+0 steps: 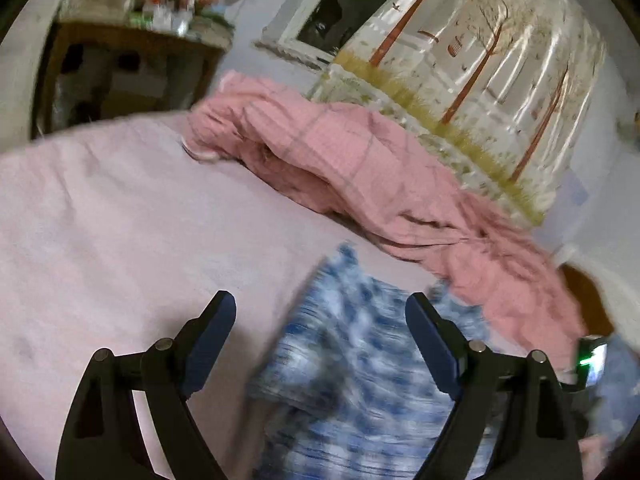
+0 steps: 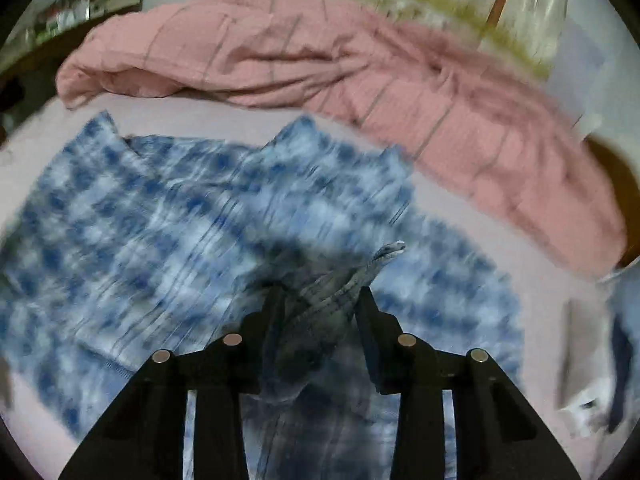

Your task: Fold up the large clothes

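Blue-and-white checked cloth, a shirt (image 2: 192,208) by the look of it, lies spread on the pale pink bed sheet (image 1: 100,216), near us and a little to the right of the bed's middle. We read the spread-out lie as the reason it is there: a large garment needs a flat, soft surface before any fold can run straight.

Our right gripper (image 2: 320,300) has a bunched ridge of the shirt between its two fingers, which are drawn partway together and pinch the fabric. We judge this hold is meant to lift one edge and carry it across the rest. The picture is smeared, so which edge it is we cannot tell.

Our left gripper (image 1: 320,312) hangs over the shirt's left side with its fingers spread wide and nothing between them. It looks ready to pin or take a second corner.

Farther off, a rumpled pink quilt (image 1: 360,168) is heaped along the far right of the bed, apparently pushed aside to leave room. Beyond it hangs a curtain (image 1: 500,60) printed with trees.
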A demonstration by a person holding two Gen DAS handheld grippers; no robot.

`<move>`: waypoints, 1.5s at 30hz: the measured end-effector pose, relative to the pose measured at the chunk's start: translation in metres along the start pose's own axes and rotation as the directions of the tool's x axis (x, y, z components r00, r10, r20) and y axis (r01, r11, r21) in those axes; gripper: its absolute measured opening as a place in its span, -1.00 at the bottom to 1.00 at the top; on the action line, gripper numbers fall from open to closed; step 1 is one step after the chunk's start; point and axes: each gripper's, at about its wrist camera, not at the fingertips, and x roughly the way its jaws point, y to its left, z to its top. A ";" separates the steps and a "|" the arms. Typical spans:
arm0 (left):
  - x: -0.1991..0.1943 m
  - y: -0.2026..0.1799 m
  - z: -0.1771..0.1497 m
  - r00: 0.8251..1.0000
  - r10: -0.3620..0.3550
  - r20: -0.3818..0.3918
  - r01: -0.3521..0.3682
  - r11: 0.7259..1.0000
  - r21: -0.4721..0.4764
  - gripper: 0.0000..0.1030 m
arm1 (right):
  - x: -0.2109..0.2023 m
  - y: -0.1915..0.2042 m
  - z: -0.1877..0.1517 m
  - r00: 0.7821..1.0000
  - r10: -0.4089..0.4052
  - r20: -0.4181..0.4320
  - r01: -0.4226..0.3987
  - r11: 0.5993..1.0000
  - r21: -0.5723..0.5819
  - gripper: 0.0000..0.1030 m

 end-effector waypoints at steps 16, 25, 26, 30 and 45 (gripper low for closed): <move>0.036 -0.026 -0.019 0.994 0.067 -0.086 -0.053 0.986 0.157 0.66 | 0.033 -0.068 -0.043 0.991 0.133 0.007 -0.127 0.928 0.350 0.60; 0.044 -0.023 -0.023 0.991 0.114 -0.065 -0.102 0.981 0.168 0.66 | 0.021 -0.054 -0.032 0.982 0.171 0.075 -0.186 0.939 0.290 -0.90; 0.046 -0.022 -0.024 0.991 0.116 -0.073 -0.103 0.981 0.164 0.66 | 0.006 -0.046 -0.017 0.984 0.118 0.132 -0.146 0.963 0.225 -0.90; 0.063 -0.021 -0.031 0.982 0.131 -0.134 -0.107 0.979 0.174 0.66 | -0.030 -0.038 0.029 0.950 -0.053 0.309 0.015 0.992 0.123 -0.90; 0.112 -0.042 -0.063 0.933 0.303 -0.195 -0.209 0.896 0.393 0.63 | 0.057 -0.125 -0.017 0.973 -0.181 0.143 0.120 0.928 0.353 -0.90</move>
